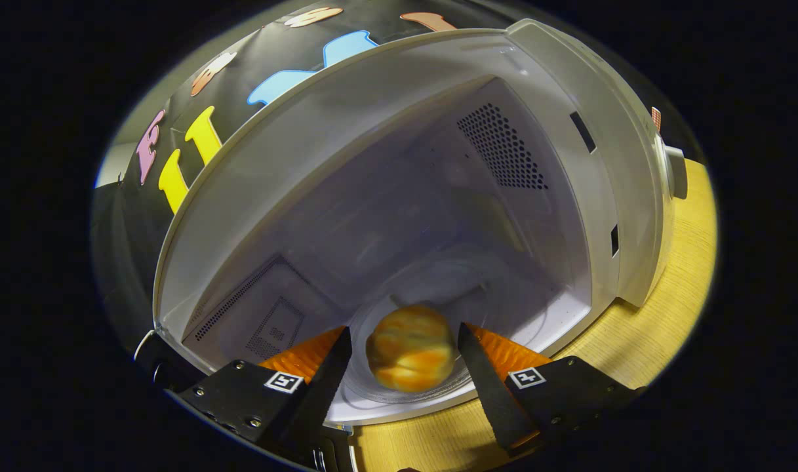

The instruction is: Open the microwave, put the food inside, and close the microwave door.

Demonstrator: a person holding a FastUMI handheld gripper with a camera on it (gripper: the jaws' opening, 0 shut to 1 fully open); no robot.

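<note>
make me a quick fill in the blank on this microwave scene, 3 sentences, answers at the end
1. The bun lies on the glass ____ inside the microwave.
2. The gripper is ____, its fingers apart on either side of the bun.
3. The microwave stands on a ____ table.

Missing words: turntable; open; wooden

Dim, strongly fisheye-warped view (edges fade dark), with the bun (410, 348) motion-blurred.
</note>
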